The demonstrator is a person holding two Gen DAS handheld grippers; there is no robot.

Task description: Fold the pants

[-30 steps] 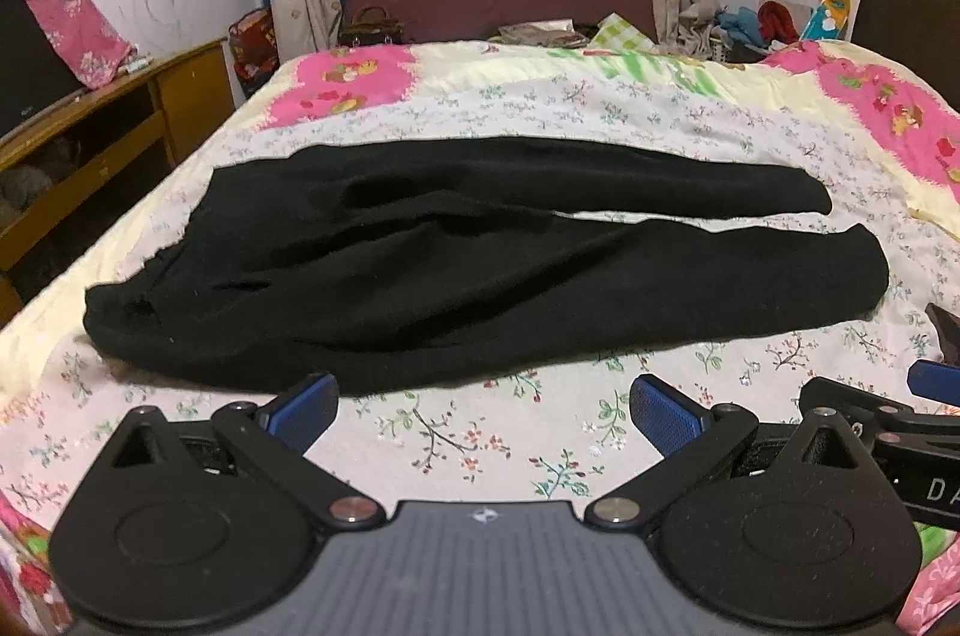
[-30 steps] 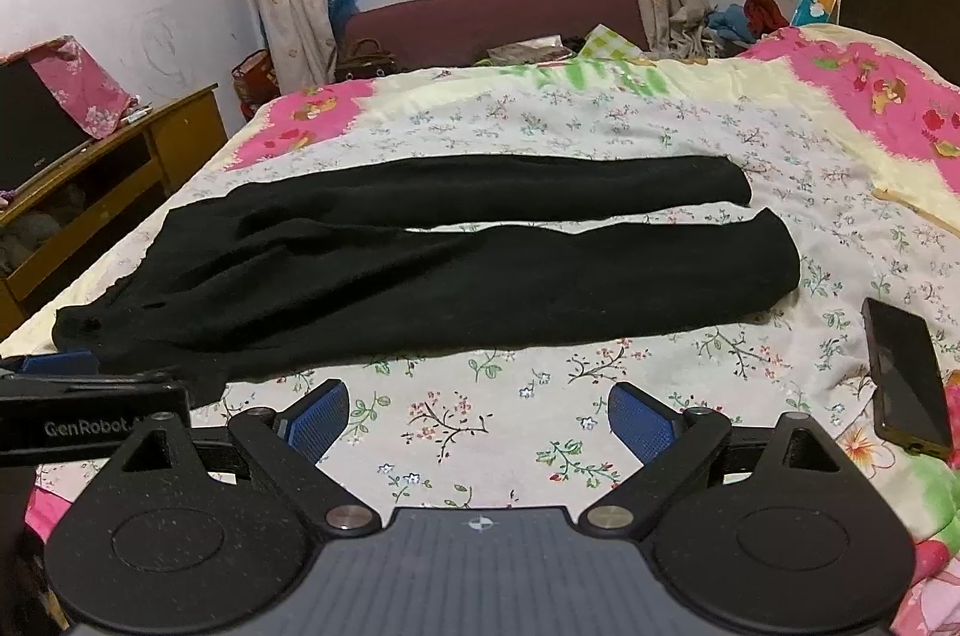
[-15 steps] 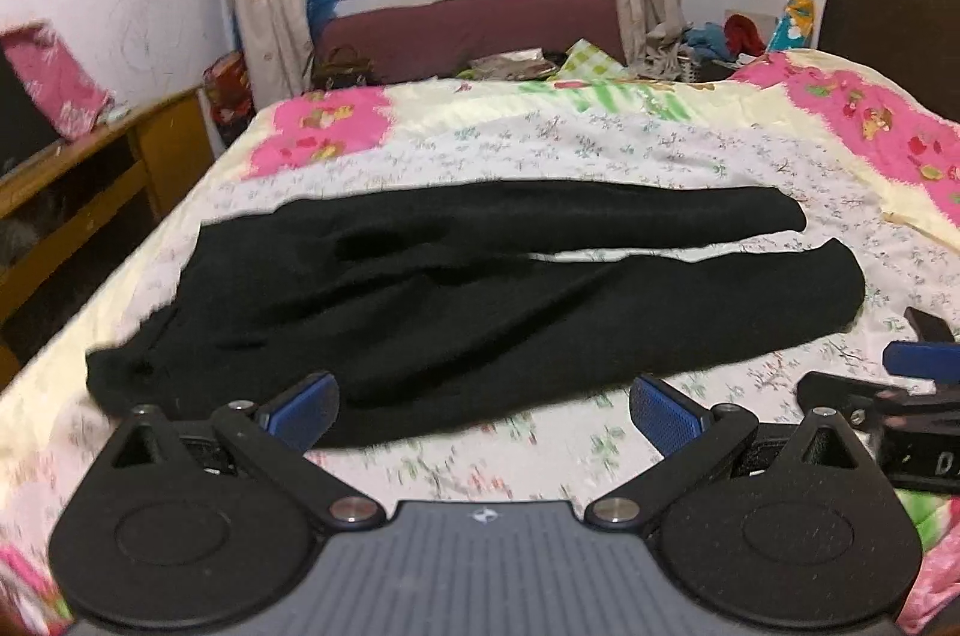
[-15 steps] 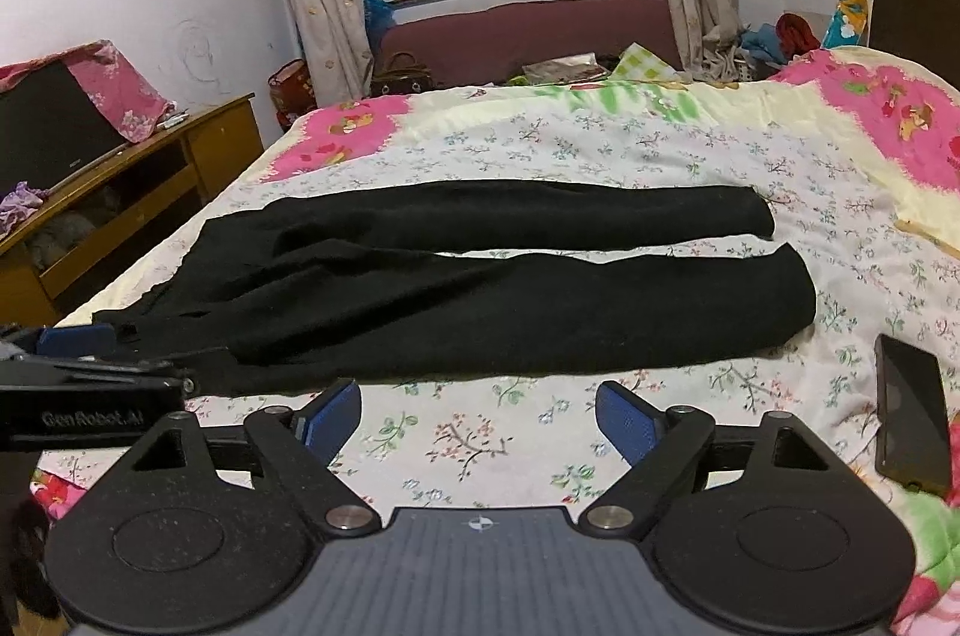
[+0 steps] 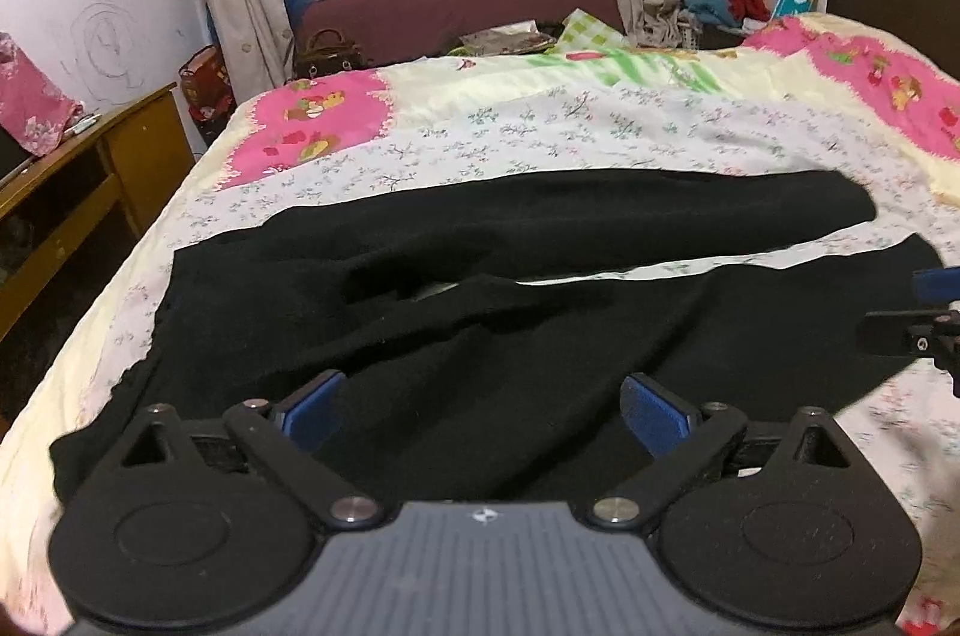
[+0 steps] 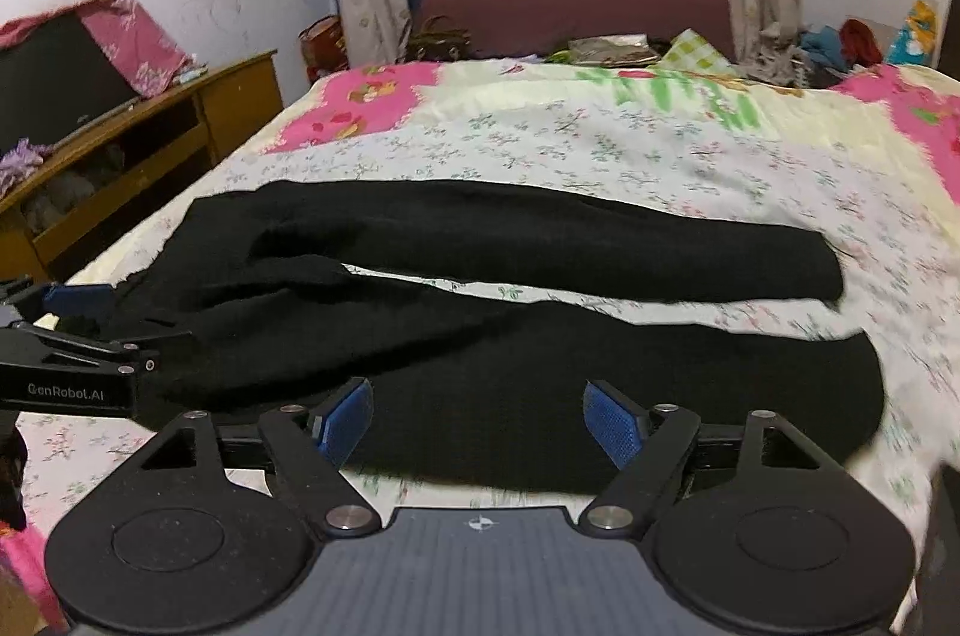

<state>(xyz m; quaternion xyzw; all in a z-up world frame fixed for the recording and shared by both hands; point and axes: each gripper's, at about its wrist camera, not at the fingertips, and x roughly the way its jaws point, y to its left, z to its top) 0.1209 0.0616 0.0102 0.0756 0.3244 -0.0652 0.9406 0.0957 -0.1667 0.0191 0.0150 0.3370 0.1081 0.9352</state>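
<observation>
Black pants (image 5: 480,312) flat across bed (image 5: 600,138), legs toward 3 o'clock. Both tongs now closer than a sec ago, over near leg's hem edge. Left tongs (image 5: 480,405) open, empty; right tongs (image 6: 477,420) closing, unpinched cloth between. Grasp imminent, probably.

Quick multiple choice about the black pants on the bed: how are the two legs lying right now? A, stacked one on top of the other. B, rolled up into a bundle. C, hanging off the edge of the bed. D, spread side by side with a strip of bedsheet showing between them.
D: the black pants lie flat on the floral bedsheet, a sliver of sheet showing between the two legs.
</observation>
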